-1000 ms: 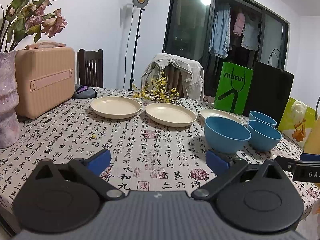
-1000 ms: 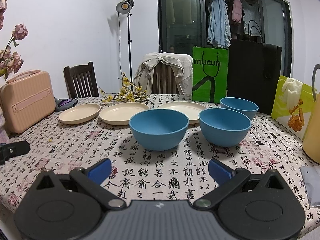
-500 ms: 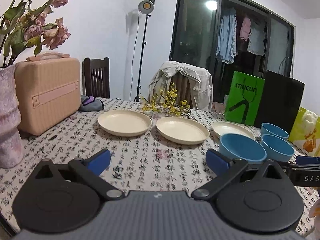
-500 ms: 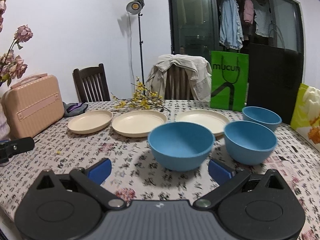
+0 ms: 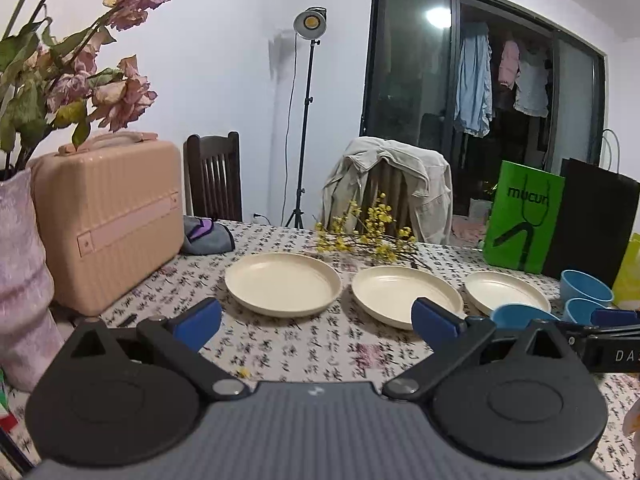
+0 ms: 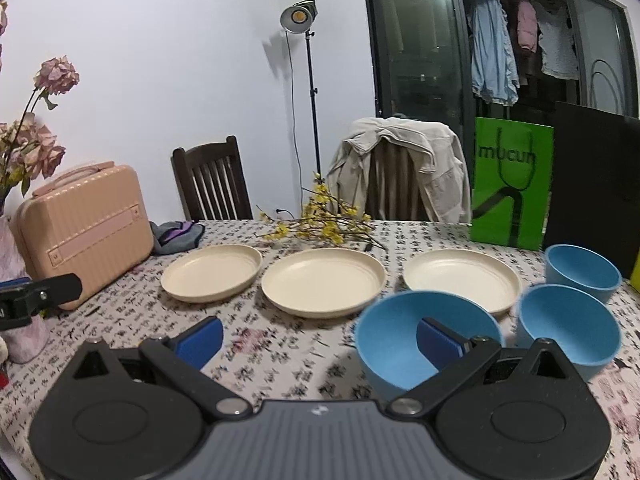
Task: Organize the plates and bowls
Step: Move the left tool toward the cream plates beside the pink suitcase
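Both claws were held low over the tabletop (image 6: 304, 344), which was covered by a cloth printed with characters. The right claw (image 6: 320, 338) stood with its jaws spread wide and held nothing; its right finger pad overlapped the near blue bowl (image 6: 396, 332) in the right wrist view, though contact could not be confirmed. The left claw (image 5: 316, 318) was likewise spread wide and empty, facing the plates.

Taking the near blue bowl as landmark: a 2nd blue bowl (image 6: 568, 328) sat just beside it on the right, and a 3rd blue bowl (image 6: 582, 268) stood behind that one. 3 cream plates lay in a row behind the landmark: the right plate (image 6: 460, 276) directly behind it, the middle plate (image 6: 324, 280) behind and to the left, and the left plate (image 6: 212, 270) further left.

All 3 bowls and all 3 plates appeared empty, and none was stacked. The step in hand was judged to be the 1st pickup. To do it well, 1 pad should pass inside the bowl wall and 1 outside, closing squarely on the rim before lifting, then nesting the bowl level into its neighbour.
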A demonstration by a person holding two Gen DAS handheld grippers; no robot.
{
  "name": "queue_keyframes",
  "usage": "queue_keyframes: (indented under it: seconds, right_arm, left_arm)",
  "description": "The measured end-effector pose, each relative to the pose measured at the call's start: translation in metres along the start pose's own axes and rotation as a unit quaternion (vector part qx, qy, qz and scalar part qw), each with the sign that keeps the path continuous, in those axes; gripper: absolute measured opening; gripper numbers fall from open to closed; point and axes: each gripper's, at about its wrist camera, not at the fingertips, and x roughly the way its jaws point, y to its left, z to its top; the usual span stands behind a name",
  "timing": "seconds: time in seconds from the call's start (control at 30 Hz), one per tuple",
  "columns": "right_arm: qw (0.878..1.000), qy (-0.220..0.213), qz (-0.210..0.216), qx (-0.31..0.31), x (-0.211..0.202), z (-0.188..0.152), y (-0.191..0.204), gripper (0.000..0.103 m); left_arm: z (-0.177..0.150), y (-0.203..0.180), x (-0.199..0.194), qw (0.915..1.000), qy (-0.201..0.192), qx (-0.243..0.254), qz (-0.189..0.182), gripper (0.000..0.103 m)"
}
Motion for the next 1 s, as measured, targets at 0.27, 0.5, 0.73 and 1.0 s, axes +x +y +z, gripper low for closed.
queue_keyframes:
  seconds: [0.27,0.5,0.73,1.0]
  right_arm:
    - [1.0,0.011,0.023,-0.006,0.038,0.023,0.021,0.103]
    - [0.999,0.029,0.036,-0.008,0.076,0.038,0.037,0.103]
    - [0.997,0.055,0.054,-0.007,0.12,0.051,0.051,0.103]
    - [0.994,0.087,0.061,-0.01,0.181,0.063,0.067,0.102]
  left_arm:
    - [0.017,0.016,0.032,0.9997,0.017,0.006,0.015,0.103]
    - [0.03,0.03,0.066,0.9989,0.042,-0.007,0.021,0.103]
    - [0.039,0.055,0.108,0.9946,0.088,-0.047,0.031,0.103]
    - [0.045,0.081,0.159,0.9858,0.13,-0.082,0.067,0.103]
